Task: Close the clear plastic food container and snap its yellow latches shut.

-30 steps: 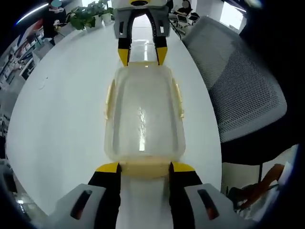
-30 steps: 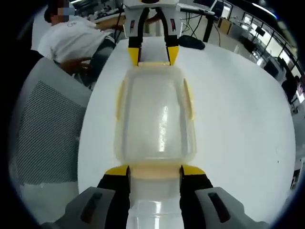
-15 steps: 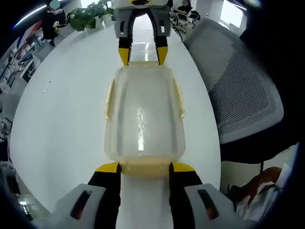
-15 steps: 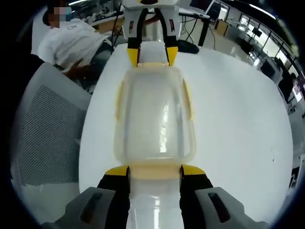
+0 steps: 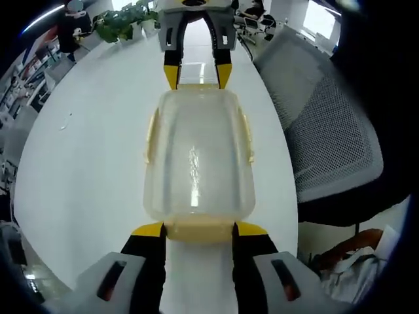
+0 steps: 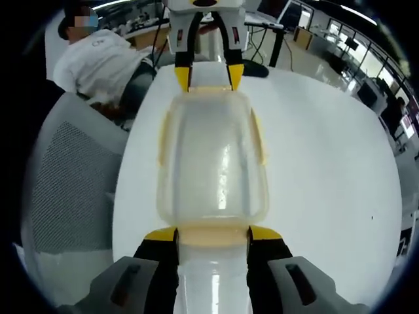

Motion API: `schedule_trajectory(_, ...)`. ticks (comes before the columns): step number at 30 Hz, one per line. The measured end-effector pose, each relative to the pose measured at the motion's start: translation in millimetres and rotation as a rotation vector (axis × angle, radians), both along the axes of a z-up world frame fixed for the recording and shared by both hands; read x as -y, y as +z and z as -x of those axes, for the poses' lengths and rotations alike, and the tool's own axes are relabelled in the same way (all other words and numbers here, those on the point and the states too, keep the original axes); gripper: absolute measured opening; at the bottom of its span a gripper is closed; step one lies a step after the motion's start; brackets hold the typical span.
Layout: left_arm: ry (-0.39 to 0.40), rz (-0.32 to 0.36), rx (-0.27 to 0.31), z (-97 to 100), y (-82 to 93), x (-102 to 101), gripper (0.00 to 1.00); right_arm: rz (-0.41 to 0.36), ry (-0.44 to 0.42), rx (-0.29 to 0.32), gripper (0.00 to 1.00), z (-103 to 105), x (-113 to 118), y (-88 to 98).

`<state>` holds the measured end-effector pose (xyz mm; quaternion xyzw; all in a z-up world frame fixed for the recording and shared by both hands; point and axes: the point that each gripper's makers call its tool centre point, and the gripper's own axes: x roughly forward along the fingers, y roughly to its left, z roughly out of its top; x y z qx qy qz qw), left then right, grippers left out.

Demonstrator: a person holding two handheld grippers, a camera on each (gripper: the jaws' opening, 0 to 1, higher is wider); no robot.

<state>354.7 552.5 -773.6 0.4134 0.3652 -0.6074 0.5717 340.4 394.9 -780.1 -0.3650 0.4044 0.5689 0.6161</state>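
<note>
The clear container lies lengthwise on the white surface beside a grey mesh chair, lid seated on top. The left tongs hold the end latch at the container's near end; the right tongs hold the yellow latch at the opposite end, each pair set narrow around its tab. The long-side latches look not yet pressed down. Best to squeeze both ends evenly and keep the container flat, so the lid does not lift.
</note>
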Motion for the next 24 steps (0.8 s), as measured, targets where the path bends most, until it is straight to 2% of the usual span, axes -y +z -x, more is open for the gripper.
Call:
schedule_trajectory(9, 0.006, 0.003, 0.005, -5.2, 9.5, 2, 0.38, 0.000, 0.000, 0.006, 0.39, -4, 1, 12.2)
schedule_trajectory(24, 0.008, 0.009, 0.004, -2.2, 8.9, 12, 0.38, 0.024, 0.008, 0.014, 0.39, -4, 12, 10.5)
